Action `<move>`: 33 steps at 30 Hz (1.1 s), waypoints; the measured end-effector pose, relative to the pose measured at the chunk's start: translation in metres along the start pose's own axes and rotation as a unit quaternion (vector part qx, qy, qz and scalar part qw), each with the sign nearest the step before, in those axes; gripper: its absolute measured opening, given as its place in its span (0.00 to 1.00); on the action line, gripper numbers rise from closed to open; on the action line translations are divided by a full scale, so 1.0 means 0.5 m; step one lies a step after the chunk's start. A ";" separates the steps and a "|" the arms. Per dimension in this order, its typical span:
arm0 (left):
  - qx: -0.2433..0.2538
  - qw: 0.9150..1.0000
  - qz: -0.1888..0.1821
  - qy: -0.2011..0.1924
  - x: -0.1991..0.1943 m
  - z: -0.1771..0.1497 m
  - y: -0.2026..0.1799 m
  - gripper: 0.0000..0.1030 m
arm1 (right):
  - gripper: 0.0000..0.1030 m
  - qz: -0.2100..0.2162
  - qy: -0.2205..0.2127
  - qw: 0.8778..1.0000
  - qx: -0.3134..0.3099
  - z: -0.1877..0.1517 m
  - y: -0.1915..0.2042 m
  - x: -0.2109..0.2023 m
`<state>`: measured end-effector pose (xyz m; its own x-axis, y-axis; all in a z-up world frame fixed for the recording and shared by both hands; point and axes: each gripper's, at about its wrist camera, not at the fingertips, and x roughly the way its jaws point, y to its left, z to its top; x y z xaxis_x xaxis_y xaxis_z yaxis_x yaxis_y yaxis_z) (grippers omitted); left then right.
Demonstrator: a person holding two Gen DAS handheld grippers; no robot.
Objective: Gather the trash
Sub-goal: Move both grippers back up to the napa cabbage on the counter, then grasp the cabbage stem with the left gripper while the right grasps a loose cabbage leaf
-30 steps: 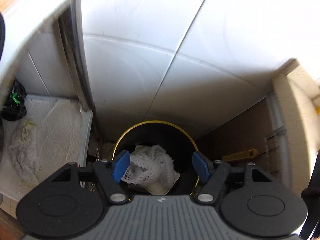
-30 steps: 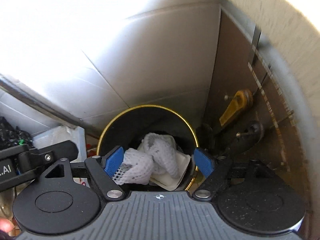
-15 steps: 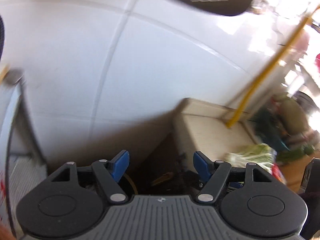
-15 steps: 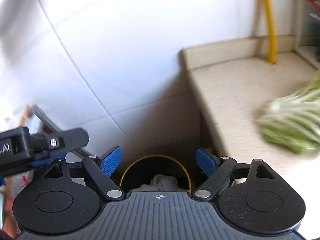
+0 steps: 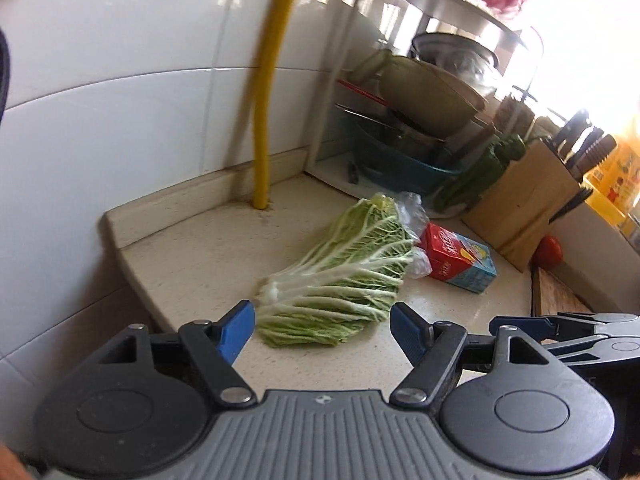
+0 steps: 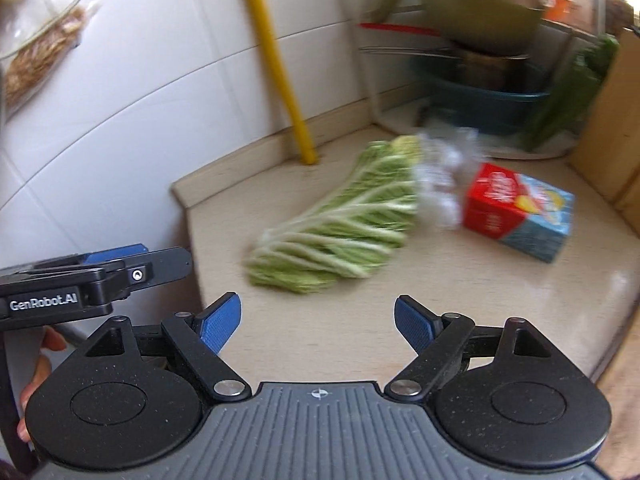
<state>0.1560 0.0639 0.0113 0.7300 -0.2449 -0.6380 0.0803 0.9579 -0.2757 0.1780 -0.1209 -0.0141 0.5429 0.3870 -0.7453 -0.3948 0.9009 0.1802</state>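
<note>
Over a kitchen counter (image 5: 192, 264), I hold both grippers empty and released: the left gripper (image 5: 322, 332) and the right gripper (image 6: 318, 322) each show blue pads spread apart with nothing between them, and both sets of jaws have just been opening wider. What looks like trash to collect lies ahead of me: a crumpled clear plastic wrapper (image 6: 444, 172) touching the leafy end of a napa cabbage (image 5: 344, 276), and a red-and-blue carton (image 5: 460, 258) on its side just beside the wrapper, nearer the wooden knife block (image 5: 528, 196).

The risks, as I judge them, start with choosing wrongly. The cabbage sits nearest my fingers and looks like food, not rubbish; closing on it would bruise the leaves or send it to the bin. The wrapper is thin and appears tucked against the cabbage, so a pinch there could drag the cabbage along or slip off the film entirely. I cannot tell whether the carton is empty; if it holds liquid, a squeeze on its sides could crush it and spill. The right view is blurred, so my aim is uncertain, and my two grippers are close enough together to knock each other.
</note>
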 end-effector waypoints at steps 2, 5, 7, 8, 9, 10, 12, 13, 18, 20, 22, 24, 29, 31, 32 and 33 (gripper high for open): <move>0.032 0.999 -0.006 0.015 0.040 0.014 -0.026 0.69 | 0.86 -0.011 0.000 1.000 0.012 0.001 -0.038 -0.004; 0.082 0.996 -0.008 0.035 0.090 0.029 -0.059 0.69 | 0.86 -0.017 -0.001 0.999 0.032 0.000 -0.087 -0.017; 0.106 0.993 -0.009 0.044 0.112 0.037 -0.069 0.69 | 0.86 -0.021 -0.002 0.999 0.038 0.001 -0.110 -0.022; 0.115 0.992 -0.010 0.045 0.124 0.042 -0.071 0.69 | 0.86 -0.022 -0.002 0.999 0.040 0.003 -0.119 -0.024; 0.121 0.991 -0.010 0.048 0.135 0.047 -0.070 0.69 | 0.87 -0.024 -0.002 0.999 0.041 0.006 -0.130 -0.024; 0.126 0.991 -0.011 0.052 0.149 0.054 -0.068 0.69 | 0.87 -0.027 -0.002 0.999 0.043 0.009 -0.139 -0.023; 0.142 0.987 -0.025 0.064 0.177 0.064 -0.064 0.69 | 0.87 -0.029 -0.001 0.998 0.052 0.013 -0.156 -0.017; 0.151 0.986 -0.028 0.072 0.192 0.068 -0.063 0.69 | 0.87 -0.030 -0.001 0.998 0.056 0.015 -0.162 -0.016; 0.197 0.974 -0.038 0.104 0.256 0.084 -0.055 0.70 | 0.87 -0.043 0.000 0.996 0.074 0.022 -0.185 -0.005; 0.202 0.971 -0.048 0.118 0.280 0.091 -0.052 0.73 | 0.87 -0.048 0.002 0.995 0.085 0.027 -0.193 -0.001; 0.204 0.969 -0.059 0.126 0.296 0.094 -0.051 0.76 | 0.87 -0.050 0.003 0.994 0.093 0.034 -0.201 0.005; 0.207 0.968 -0.063 0.126 0.303 0.092 -0.047 0.76 | 0.87 -0.057 0.002 0.993 0.100 0.042 -0.207 0.010; 0.194 0.969 -0.078 0.130 0.293 0.098 -0.025 0.56 | 0.87 -0.075 0.004 0.992 0.102 0.066 -0.224 0.023; 0.174 0.972 -0.083 0.135 0.286 0.112 -0.011 0.44 | 0.87 -0.081 0.004 0.992 0.096 0.078 -0.233 0.028; 0.162 0.973 -0.087 0.138 0.282 0.119 -0.003 0.42 | 0.87 -0.084 0.003 0.992 0.092 0.084 -0.236 0.030; 0.148 0.975 -0.092 0.140 0.278 0.125 0.005 0.39 | 0.87 -0.086 0.004 0.992 0.087 0.089 -0.238 0.031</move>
<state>0.3000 0.0414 -0.0332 0.4743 -0.4078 -0.7802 0.4148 0.8852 -0.2105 0.2667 -0.2133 -0.0186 0.5851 0.2235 -0.7796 -0.1623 0.9741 0.1574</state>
